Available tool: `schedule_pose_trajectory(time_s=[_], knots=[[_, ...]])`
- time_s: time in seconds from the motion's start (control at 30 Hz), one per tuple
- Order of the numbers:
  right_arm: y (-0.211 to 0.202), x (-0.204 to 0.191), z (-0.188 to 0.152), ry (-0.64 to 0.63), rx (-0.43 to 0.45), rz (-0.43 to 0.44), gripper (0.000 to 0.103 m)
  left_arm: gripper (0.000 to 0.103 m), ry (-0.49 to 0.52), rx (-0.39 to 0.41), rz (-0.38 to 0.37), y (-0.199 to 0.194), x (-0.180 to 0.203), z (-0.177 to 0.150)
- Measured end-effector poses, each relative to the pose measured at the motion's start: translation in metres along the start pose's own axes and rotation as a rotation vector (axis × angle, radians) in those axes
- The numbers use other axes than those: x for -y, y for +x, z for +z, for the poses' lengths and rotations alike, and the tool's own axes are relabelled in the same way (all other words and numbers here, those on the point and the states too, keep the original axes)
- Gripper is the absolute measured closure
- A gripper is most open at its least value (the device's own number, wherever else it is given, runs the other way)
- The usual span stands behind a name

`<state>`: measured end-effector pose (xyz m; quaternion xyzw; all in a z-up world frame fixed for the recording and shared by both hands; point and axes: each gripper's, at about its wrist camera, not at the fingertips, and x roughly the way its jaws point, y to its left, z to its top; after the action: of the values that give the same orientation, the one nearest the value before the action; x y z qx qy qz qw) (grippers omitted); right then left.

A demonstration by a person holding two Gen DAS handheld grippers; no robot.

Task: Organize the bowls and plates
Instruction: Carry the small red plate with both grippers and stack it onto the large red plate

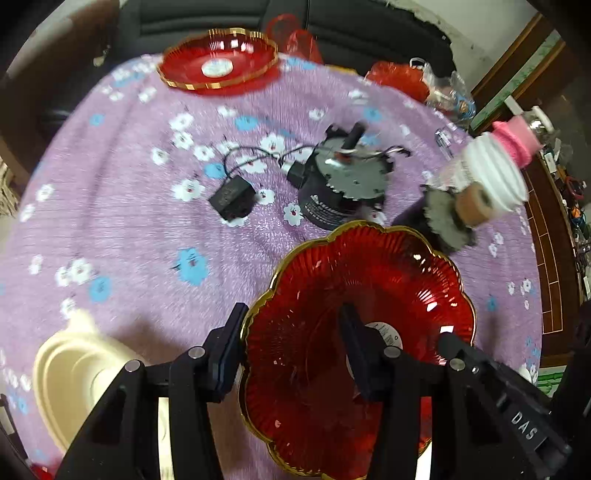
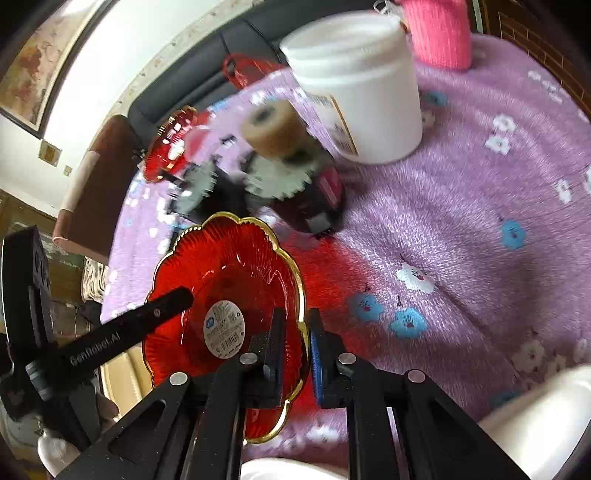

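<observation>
A red glass plate with a scalloped gold rim (image 1: 354, 280) (image 2: 221, 258) hangs tilted just above the purple cloth and casts a red glow on it. My right gripper (image 2: 296, 314) is shut on its near rim, one finger inside the plate and one outside. My left gripper (image 1: 291, 308) straddles the opposite rim with a wide gap, and its pads do not press on the glass. One left finger (image 2: 166, 306) lies inside the plate near the oval label. A second red plate (image 1: 218, 62) (image 2: 170, 140) sits at the table's far edge. A cream heart-shaped dish (image 1: 74, 369) lies beside the left gripper.
Two black motors with grey toothed discs (image 1: 340, 188) (image 2: 295, 173) and a small black wired box (image 1: 232, 201) sit mid-table. A white jar (image 1: 495, 173) (image 2: 369, 85) and a pink knitted thing (image 2: 439, 33) stand behind them. White dishes (image 2: 546, 417) lie near the right gripper.
</observation>
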<state>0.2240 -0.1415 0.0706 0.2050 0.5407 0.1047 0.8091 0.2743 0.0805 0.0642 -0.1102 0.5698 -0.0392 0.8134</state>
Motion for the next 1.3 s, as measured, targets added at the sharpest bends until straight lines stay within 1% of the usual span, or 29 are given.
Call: schedule_pose_trajectory(time_s=[0.1,0.2,0.3,0.47,0.6,0.77,0.87,0.97,1.07,1.23,1.3], knots=[[-0.018,-0.007,-0.007,-0.008,0.011,0.019,0.090,0.054,-0.021,0.034,-0.021,-0.031,-0.005,-0.019],[-0.041,-0.023,-0.021,-0.034,0.026,0.041,0.090,0.054,-0.043,0.069,-0.050,-0.063,-0.015,-0.041],[-0.060,-0.044,-0.041,-0.076,0.039,0.065,0.090,0.054,-0.065,0.105,-0.056,-0.088,-0.023,-0.060],[-0.082,-0.082,-0.085,-0.148,0.043,0.093,0.090,0.053,-0.118,0.143,-0.049,-0.130,-0.059,-0.107],[-0.086,-0.121,-0.121,-0.214,0.026,0.128,0.090,0.052,-0.190,0.162,-0.047,-0.153,-0.100,-0.145],[-0.066,-0.166,-0.168,-0.293,-0.024,0.139,0.090,0.051,-0.264,0.185,-0.010,-0.170,-0.154,-0.195],[-0.042,-0.186,-0.197,-0.317,-0.087,0.154,0.090,0.051,-0.321,0.188,0.008,-0.173,-0.190,-0.222],[-0.016,-0.199,-0.222,-0.334,-0.147,0.159,0.089,0.051,-0.351,0.194,0.041,-0.174,-0.214,-0.243],[0.007,-0.207,-0.242,-0.347,-0.195,0.156,0.089,0.050,-0.378,0.192,0.074,-0.168,-0.235,-0.261],[0.037,-0.213,-0.260,-0.348,-0.238,0.141,0.089,0.050,-0.446,0.145,0.056,-0.148,-0.264,-0.278],[0.046,-0.214,-0.264,-0.347,-0.249,0.134,0.089,0.049,-0.465,0.137,0.056,-0.142,-0.270,-0.282]])
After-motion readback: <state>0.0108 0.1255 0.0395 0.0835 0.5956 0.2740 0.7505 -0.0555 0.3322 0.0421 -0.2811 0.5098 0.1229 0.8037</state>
